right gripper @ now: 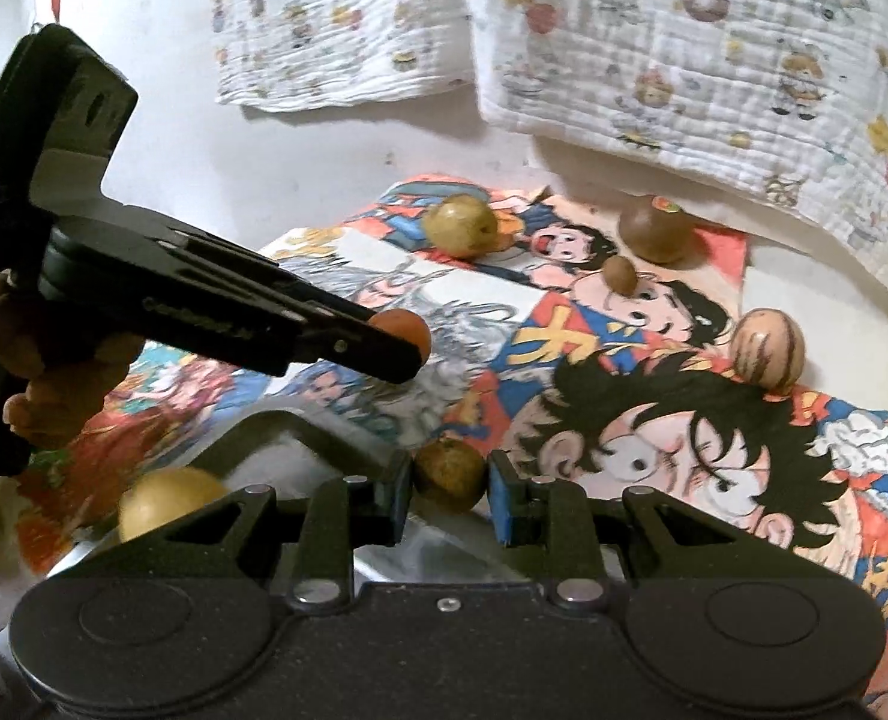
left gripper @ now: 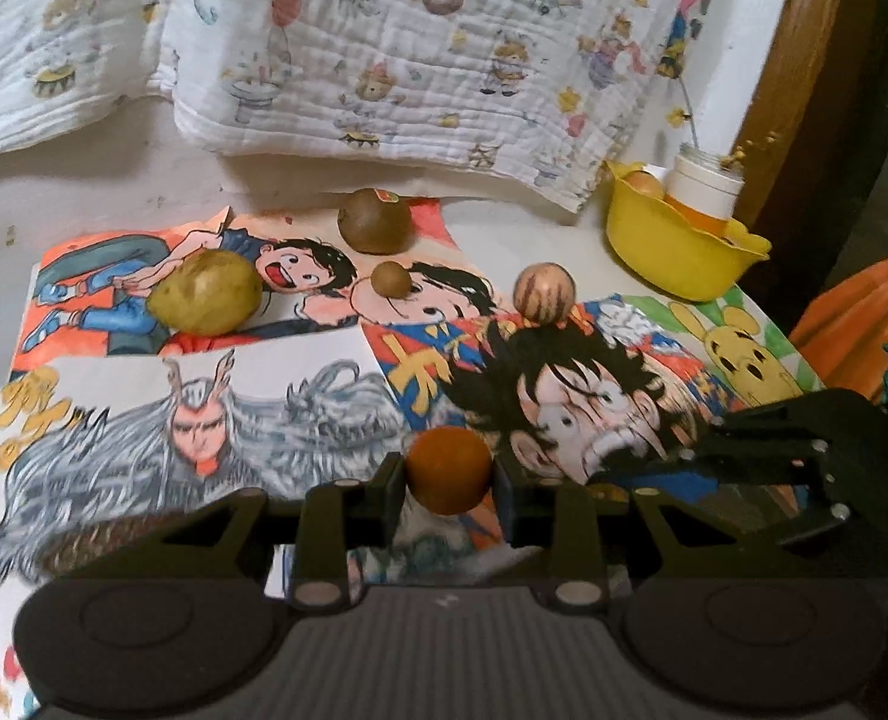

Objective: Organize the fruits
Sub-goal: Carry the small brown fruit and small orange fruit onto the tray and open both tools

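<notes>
Left wrist view: left gripper pinches a small orange fruit, well short of the yellow bowl (round, could squirt out).

Right wrist view: right gripper clamps a brownish fruit; both tools converging on that bowl might collide.

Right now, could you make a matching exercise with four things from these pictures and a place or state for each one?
Things:
1. orange fruit
2. striped ball
3. yellow bowl
4. brown fruit with sticker

Places or states:
A. holds a white jar
B. farthest back, near the cloth
C. between the left gripper's fingers
D. free on the drawings, in front of the bowl

Pairs: 1-C, 2-D, 3-A, 4-B
</notes>
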